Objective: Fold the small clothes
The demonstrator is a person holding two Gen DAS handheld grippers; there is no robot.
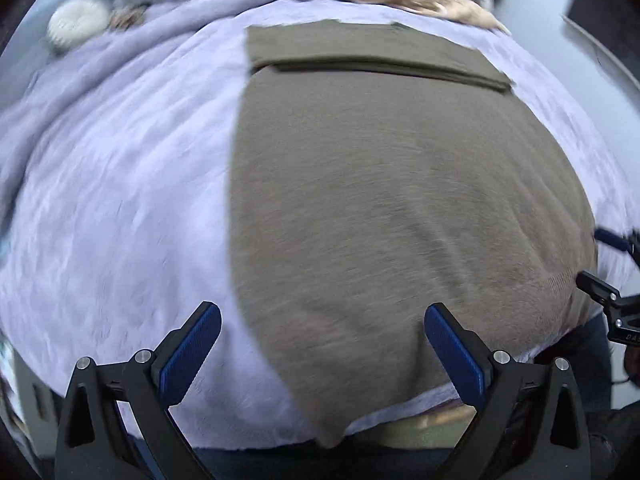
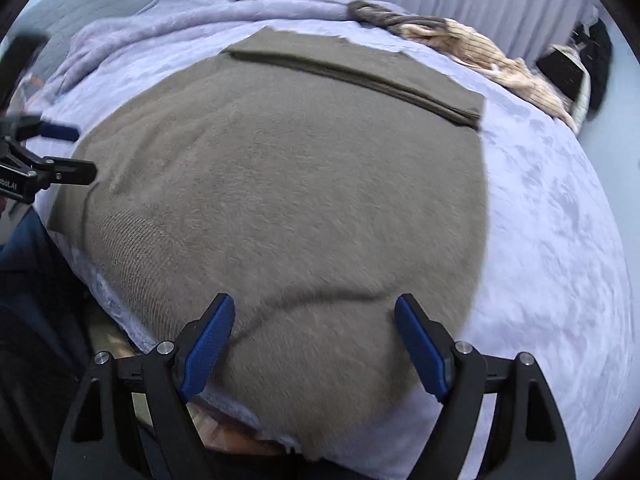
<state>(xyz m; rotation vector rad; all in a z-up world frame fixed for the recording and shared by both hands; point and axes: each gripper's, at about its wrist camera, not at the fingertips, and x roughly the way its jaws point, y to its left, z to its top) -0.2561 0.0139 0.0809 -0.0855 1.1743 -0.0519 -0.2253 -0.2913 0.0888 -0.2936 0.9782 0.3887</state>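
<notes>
**Blur and frame edges obscure the bed scene**

Motion blur smears the knit of the brown garment (image 1: pixel 400 200) in the left wrist view. Beyond the garment's far fold, a heap of tan and grey clothes (image 2: pixel 460 44) is too blurred to sort into pieces. Beside the garment, the right gripper (image 1: pixel 612 276) is cut off by the picture's edge, its jaws only partly seen.

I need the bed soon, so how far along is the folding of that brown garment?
Done: the brown garment lies flat on the lilac blanket, its far end already folded over as a band. In hand: nothing; the left gripper and right gripper are both open above its near edge. Left: the remaining folds, and the heap of clothes behind.
</notes>
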